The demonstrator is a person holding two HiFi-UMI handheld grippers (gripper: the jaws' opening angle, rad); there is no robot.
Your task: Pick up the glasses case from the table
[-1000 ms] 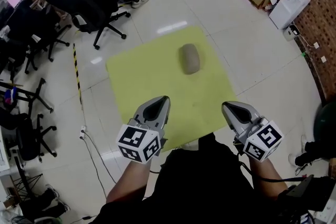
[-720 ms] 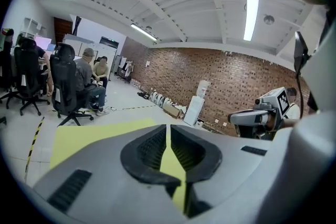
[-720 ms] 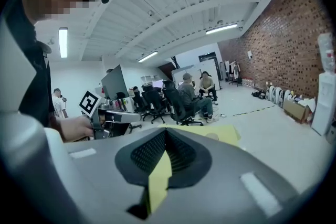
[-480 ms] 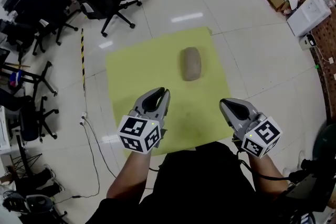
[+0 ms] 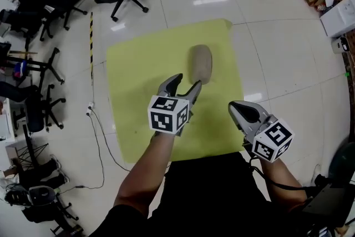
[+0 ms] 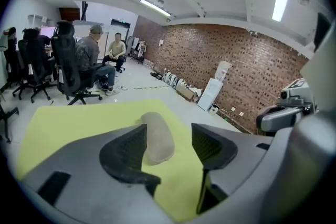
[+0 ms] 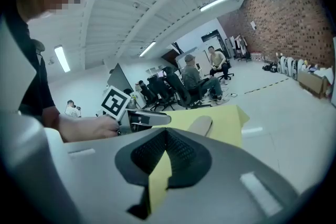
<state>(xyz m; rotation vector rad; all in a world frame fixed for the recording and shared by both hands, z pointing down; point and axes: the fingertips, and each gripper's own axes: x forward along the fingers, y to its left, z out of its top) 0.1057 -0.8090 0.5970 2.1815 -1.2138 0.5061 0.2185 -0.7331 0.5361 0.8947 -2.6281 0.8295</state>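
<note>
The oblong, rounded grey-beige glasses case [image 5: 201, 62] lies on the yellow counter [image 5: 138, 91], the left hand-held gripper [image 5: 187, 80] opening empty just before it, the right hand-held gripper [image 5: 237, 106] closed.

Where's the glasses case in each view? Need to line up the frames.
Head view: glasses case just above centre, on the yellow table.
Left gripper view: glasses case central, ahead of the opening jaws, seen through their gap.
Right gripper view: glasses case small, right of centre, above the shut jaws.
Shared landmark: the yellow table.

Below me: yellow-green table [image 5: 138, 80], tiled floor [image 5: 277, 47] around it. Grey-brown glasses case [image 5: 201, 62] lies flat toward its far side.
</note>
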